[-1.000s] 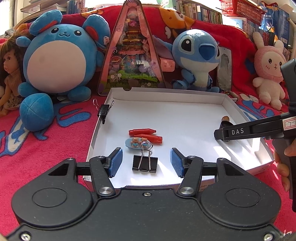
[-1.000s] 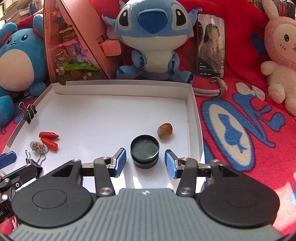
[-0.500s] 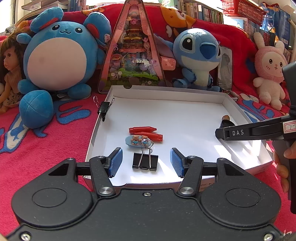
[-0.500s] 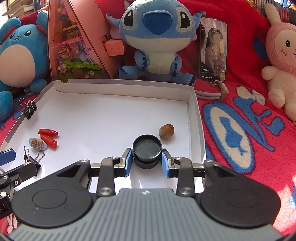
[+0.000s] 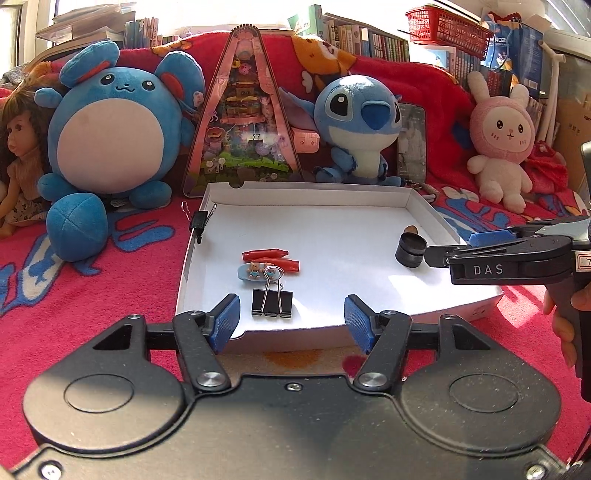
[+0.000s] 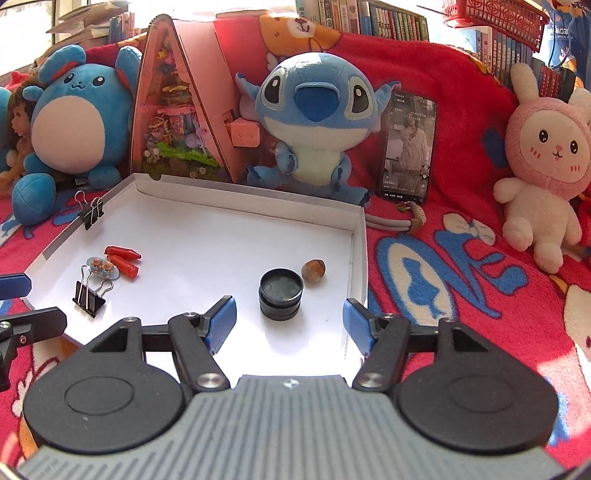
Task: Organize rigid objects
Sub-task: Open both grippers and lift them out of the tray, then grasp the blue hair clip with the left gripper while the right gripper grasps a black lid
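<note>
Black round tin [image 6: 280, 293] half-hides a nut [image 5: 410, 229]; both hand-held grippers [image 6: 289, 325] [image 5: 291, 319] opening, holding nothing.

A red blanket [image 6: 461, 258] with blue and white motifs covers the whole surface and rises behind as a backdrop. Above the blanket's upper edge stands a row of books [image 5: 373, 42], with a red mesh basket [image 5: 448, 22] to their right and stacked papers [image 5: 88, 24] to their left. Strong daylight enters behind the books, casting bright patches on the blanket.
</note>
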`<state>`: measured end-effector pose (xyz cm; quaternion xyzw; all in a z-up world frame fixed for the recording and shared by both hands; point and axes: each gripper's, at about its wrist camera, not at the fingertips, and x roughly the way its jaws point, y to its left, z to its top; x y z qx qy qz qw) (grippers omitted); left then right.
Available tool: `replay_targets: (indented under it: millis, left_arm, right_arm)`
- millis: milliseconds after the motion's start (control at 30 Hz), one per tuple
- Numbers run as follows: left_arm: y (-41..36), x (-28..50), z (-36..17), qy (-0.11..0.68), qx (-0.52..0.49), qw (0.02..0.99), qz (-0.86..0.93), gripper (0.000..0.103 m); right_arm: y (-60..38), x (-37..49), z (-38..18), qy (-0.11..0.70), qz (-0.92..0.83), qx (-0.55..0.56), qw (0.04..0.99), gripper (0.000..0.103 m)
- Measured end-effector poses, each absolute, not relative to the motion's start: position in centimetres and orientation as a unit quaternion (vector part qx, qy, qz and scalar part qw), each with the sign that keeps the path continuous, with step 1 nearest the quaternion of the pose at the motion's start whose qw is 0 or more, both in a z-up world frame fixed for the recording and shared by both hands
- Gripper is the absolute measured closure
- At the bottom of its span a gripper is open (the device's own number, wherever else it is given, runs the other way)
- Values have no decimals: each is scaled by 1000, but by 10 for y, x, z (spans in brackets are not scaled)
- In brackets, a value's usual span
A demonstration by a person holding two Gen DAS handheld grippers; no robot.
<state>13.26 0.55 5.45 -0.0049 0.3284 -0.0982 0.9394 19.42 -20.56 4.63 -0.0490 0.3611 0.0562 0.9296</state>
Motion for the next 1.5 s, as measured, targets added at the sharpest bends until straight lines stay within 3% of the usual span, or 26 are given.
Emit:
replay_targets:
  millis: [600, 1500]
  left_arm:
    - [20, 59, 45, 326, 2, 938, -115, 40]
    - [9, 47, 15, 350, 29, 928, -129, 44]
  right_arm:
    - [-204, 91, 50, 304, 122, -53, 944, 19]
    - [-203, 23, 25, 336, 179, -104, 919, 17]
